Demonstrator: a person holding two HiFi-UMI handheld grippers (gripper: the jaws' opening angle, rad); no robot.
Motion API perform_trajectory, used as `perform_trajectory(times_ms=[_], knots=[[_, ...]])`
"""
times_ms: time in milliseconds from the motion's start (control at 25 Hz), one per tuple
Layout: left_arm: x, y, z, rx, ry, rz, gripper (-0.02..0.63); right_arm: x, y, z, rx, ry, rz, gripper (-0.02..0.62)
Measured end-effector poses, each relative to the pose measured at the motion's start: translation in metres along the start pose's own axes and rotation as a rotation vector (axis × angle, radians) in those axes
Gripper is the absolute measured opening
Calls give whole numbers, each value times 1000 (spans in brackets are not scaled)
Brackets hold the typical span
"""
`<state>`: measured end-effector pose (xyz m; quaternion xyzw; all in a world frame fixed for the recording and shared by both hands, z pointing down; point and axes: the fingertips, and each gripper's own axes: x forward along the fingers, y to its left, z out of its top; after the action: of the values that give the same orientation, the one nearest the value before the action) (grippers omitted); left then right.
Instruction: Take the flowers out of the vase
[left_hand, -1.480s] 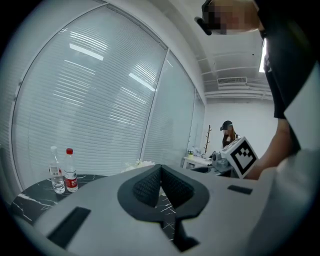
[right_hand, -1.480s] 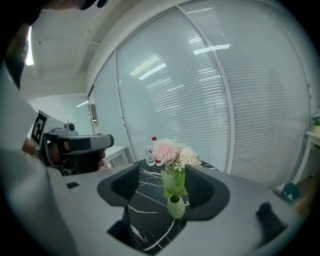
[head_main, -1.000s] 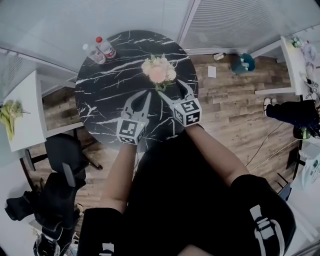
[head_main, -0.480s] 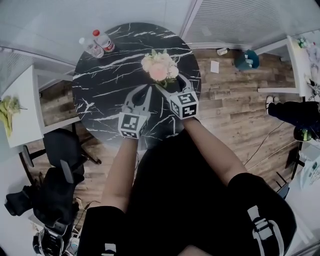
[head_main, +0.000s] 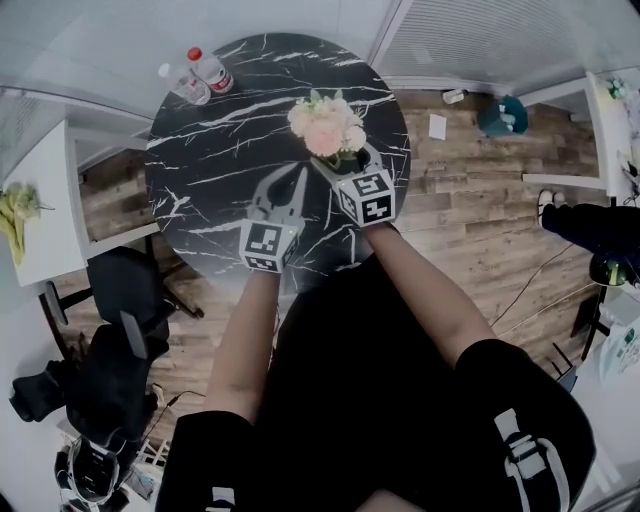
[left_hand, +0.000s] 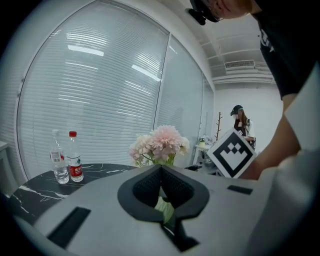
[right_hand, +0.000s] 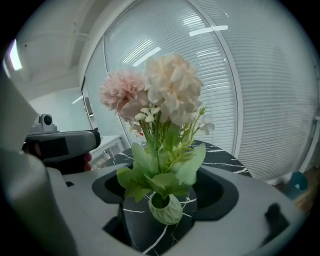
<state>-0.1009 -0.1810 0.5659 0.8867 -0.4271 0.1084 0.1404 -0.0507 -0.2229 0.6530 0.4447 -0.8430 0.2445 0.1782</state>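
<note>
You have one round black table (head_main: 200, 170) before you. On it stand two water bottles, a red-capped bottle (head_main: 213, 70) and a pale-capped bottle (head_main: 188, 86), plus one small green vase (right_hand: 167, 209) and one bunch of flowers (head_main: 325, 125), its blooms too clustered to count. You hold two grippers: the left gripper (head_main: 288, 185) and the right gripper (head_main: 345, 160).
</note>
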Motion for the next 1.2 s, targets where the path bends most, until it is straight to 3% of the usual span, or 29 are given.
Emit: perform_trajectory(times_ms=[240, 400, 560, 800, 1200], knots=[[1, 2, -1, -6, -5, -2, 11, 4, 1, 0, -20, -8, 8, 352], [1, 1, -3, -8, -4, -2, 11, 1, -1, 4, -33, -28, -5, 183], [1, 0, -3, -8, -1, -4, 11, -1, -1, 7, -50, -44, -13, 92], [-2, -1, 2, -5, -8, -10, 11, -6, 3, 16, -75, -70, -13, 58], [-8, -1, 16, 3, -40, -4, 11, -18, 14, 40, -134, -112, -10, 55]])
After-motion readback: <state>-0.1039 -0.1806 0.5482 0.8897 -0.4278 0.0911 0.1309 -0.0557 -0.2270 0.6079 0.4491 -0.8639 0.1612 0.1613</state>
